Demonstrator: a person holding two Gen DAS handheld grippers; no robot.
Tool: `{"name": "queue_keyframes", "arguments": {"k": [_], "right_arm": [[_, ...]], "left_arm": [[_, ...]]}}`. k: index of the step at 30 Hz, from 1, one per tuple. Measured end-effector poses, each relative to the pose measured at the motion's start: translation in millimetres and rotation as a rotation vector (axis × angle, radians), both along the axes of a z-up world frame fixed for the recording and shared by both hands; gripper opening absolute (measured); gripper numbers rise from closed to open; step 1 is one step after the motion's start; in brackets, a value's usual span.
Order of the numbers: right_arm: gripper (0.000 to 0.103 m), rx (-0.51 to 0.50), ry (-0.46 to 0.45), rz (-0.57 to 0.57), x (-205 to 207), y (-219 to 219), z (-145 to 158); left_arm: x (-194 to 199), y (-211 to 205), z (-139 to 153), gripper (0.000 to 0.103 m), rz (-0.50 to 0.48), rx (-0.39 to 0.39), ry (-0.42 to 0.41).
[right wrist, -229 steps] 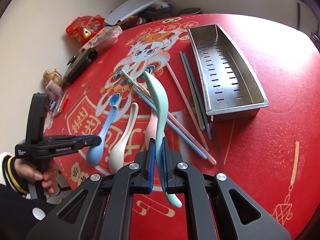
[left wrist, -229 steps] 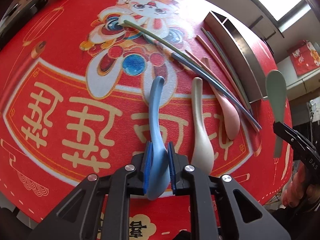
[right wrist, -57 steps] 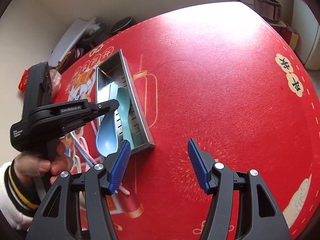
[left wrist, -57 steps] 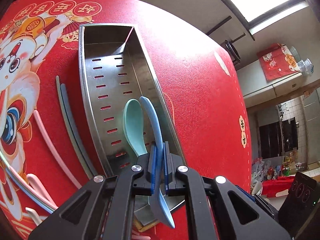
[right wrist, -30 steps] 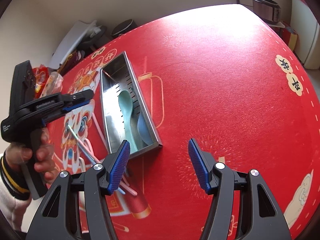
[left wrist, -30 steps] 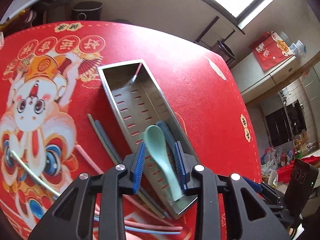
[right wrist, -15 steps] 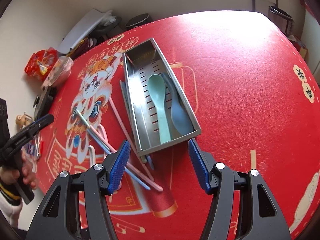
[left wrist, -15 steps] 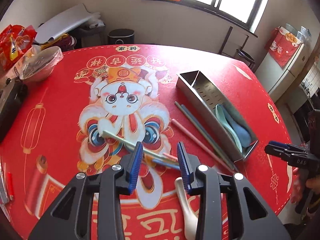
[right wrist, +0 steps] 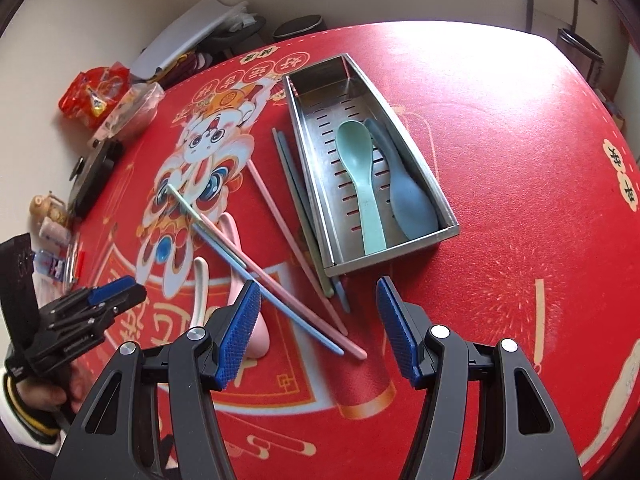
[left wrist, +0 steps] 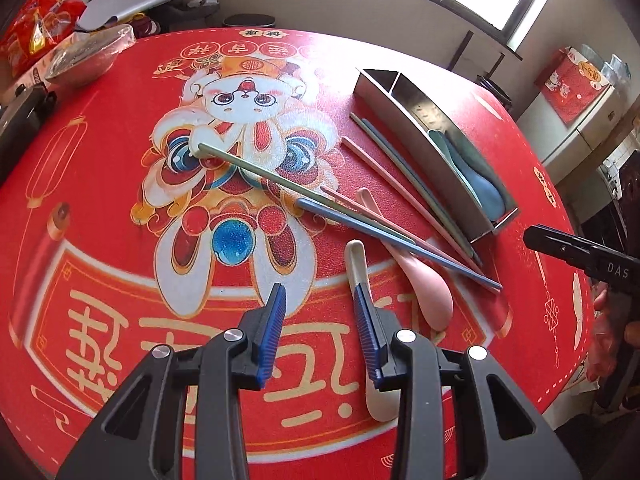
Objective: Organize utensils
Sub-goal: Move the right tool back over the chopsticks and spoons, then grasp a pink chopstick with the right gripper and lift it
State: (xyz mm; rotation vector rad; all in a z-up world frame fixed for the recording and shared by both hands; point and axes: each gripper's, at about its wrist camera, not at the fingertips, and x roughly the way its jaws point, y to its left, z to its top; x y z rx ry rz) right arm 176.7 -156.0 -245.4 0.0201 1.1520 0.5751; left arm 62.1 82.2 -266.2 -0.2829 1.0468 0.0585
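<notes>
A steel tray [right wrist: 303, 152] holds a green spoon [right wrist: 360, 176] and a blue spoon [right wrist: 408, 196] side by side. Left of it, several loose chopsticks [right wrist: 288, 236] lie crossed on the red mat. A pink spoon [left wrist: 420, 280] lies partly under them. A white spoon [left wrist: 355, 260] lies beside it, running under the right finger of my left gripper [left wrist: 319, 300]. That gripper hovers open, nothing between its pads. My right gripper [right wrist: 318, 296] stands open and empty just before the tray's near end. The tray [left wrist: 416, 140] sits far right in the left wrist view.
A plastic-covered bowl [left wrist: 88, 56], a red snack bag [left wrist: 36, 36] and a black device [left wrist: 22, 116] line the table's far left edge. The right gripper's tip [left wrist: 576, 254] and a hand show at the right. The left gripper [right wrist: 116, 294] shows low on the left.
My left gripper let go of the blue spoon in the tray, beside the green one. It then swung left to the loose spoons. The right gripper stayed open and drifted toward the tray's near end.
</notes>
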Motion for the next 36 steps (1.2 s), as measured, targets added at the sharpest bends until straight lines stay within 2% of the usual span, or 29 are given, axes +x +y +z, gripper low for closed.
{"name": "queue_keyframes", "arguments": {"k": [6, 8, 10, 14, 16, 18, 21, 26, 32, 36], "right_arm": [[0.058, -0.019, -0.061, 0.124, 1, 24, 11], [0.050, -0.047, -0.080, 0.208, 4, 39, 15], [0.036, -0.101, -0.092, 0.311, 6, 56, 15], [0.019, -0.280, -0.137, 0.550, 0, 91, 5], [0.010, -0.347, -0.137, 0.609, -1, 102, -6], [0.007, -0.373, -0.131, 0.628, 3, 108, -15], [0.007, -0.364, -0.085, 0.640, 10, 118, -24], [0.007, -0.405, -0.039, 0.696, 8, 131, -39], [0.007, -0.445, -0.013, 0.718, 3, 131, -48], [0.007, -0.437, 0.005, 0.716, -1, 130, -51]], "left_arm": [[-7, 21, 13, 0.035, 0.058, 0.007, -0.047], [-11, 30, 16, 0.035, 0.085, 0.013, -0.059], [-15, 38, 17, 0.035, 0.109, 0.017, -0.067], [-22, 49, 17, 0.035, 0.136, 0.022, -0.080], [-24, 51, 17, 0.035, 0.142, 0.020, -0.083], [-27, 52, 16, 0.035, 0.143, 0.015, -0.088], [-29, 54, 13, 0.035, 0.146, 0.004, -0.087], [-33, 58, 13, 0.035, 0.152, -0.012, -0.089], [-34, 59, 10, 0.035, 0.152, -0.015, -0.082], [-33, 58, 10, 0.035, 0.145, -0.014, -0.078]]}}
